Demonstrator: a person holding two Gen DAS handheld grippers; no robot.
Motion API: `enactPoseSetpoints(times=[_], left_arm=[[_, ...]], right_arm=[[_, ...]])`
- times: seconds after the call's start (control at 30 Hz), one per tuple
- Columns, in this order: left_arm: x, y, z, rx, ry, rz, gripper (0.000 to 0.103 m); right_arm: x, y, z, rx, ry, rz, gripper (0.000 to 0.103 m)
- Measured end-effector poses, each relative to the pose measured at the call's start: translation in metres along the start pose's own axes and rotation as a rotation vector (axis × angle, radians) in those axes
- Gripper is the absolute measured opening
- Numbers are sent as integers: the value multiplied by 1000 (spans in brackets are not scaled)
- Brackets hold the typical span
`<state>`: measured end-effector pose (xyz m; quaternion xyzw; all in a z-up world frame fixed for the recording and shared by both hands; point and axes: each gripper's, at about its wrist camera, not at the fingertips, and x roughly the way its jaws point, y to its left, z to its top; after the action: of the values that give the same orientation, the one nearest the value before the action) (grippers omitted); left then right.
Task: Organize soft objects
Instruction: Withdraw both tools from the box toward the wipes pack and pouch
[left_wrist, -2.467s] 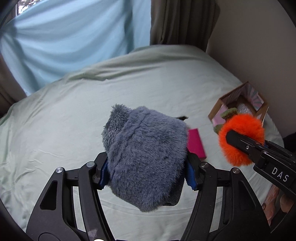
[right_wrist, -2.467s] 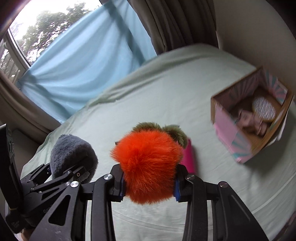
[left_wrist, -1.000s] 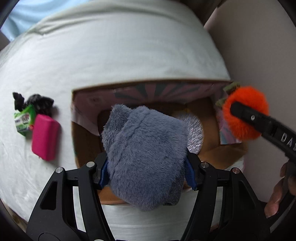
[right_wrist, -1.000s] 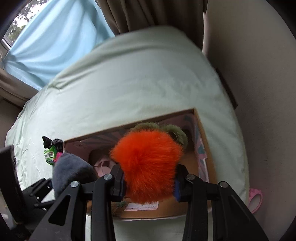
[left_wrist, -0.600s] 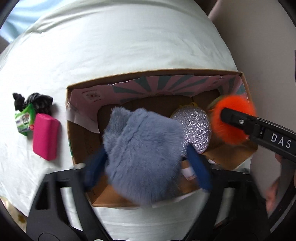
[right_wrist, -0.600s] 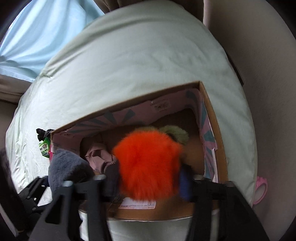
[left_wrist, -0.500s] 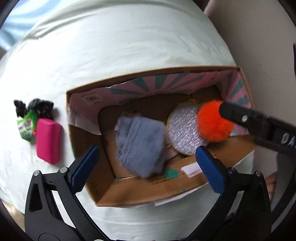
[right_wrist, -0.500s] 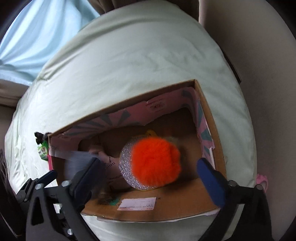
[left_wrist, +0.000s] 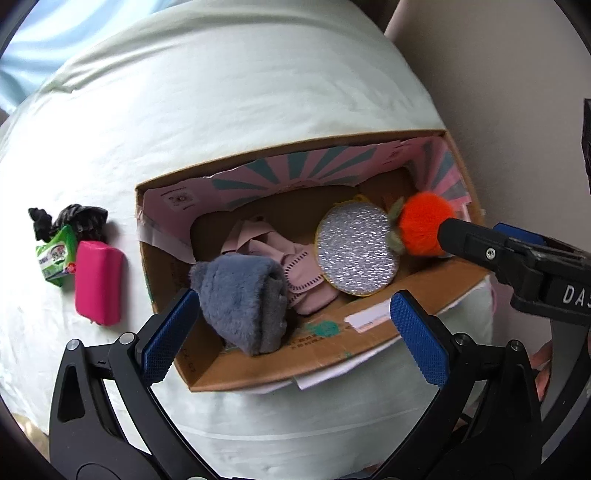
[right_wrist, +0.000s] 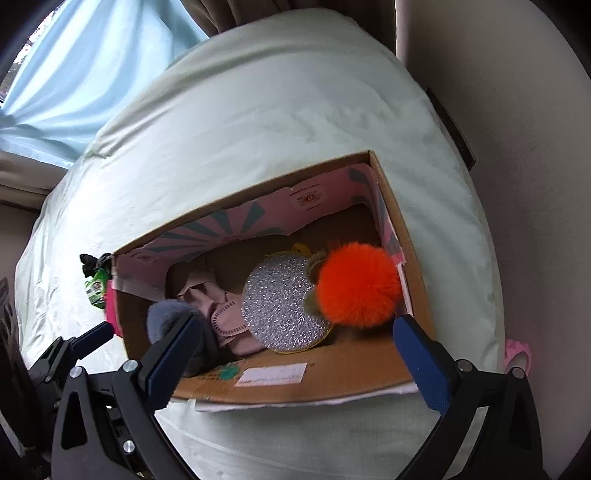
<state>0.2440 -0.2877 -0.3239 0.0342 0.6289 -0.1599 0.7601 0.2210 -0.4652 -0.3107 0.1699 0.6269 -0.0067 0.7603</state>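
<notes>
Sitting in one cardboard box (left_wrist: 280, 365): one grey plush (left_wrist: 243, 299), one orange pompom (left_wrist: 424, 229)

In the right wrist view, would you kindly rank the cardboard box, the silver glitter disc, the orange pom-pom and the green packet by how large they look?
1. Cardboard box, clearly largest.
2. Silver glitter disc and orange pom-pom: too alike to rank, and the pom-pom overlaps the disc's edge.
3. Green packet, smallest, though half hidden behind the box.

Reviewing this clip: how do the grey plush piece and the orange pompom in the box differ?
The grey plush piece is a dull, short-piled folded lump at the cardboard box's left end; the orange pompom is a bright, long-furred ball with olive-green tufts at the right end, overlapping the silver glitter disc. Both lie released inside the box.
</notes>
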Motion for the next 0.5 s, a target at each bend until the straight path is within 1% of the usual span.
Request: enactPoseSetpoints(times=[0.17, 0.3, 0.5], left_arm=[[-29, -4, -7, 13, -49, -8, 103], [-60, -2, -15, 8, -101, -19, 103], [-115, 11, -35, 19, -185, -7, 103]], right_arm=[[-32, 7, -11, -11, -59, -10, 103], [-64, 17, -26, -22, -113, -18, 103], [-109, 40, -45, -48, -195, -23, 103]])
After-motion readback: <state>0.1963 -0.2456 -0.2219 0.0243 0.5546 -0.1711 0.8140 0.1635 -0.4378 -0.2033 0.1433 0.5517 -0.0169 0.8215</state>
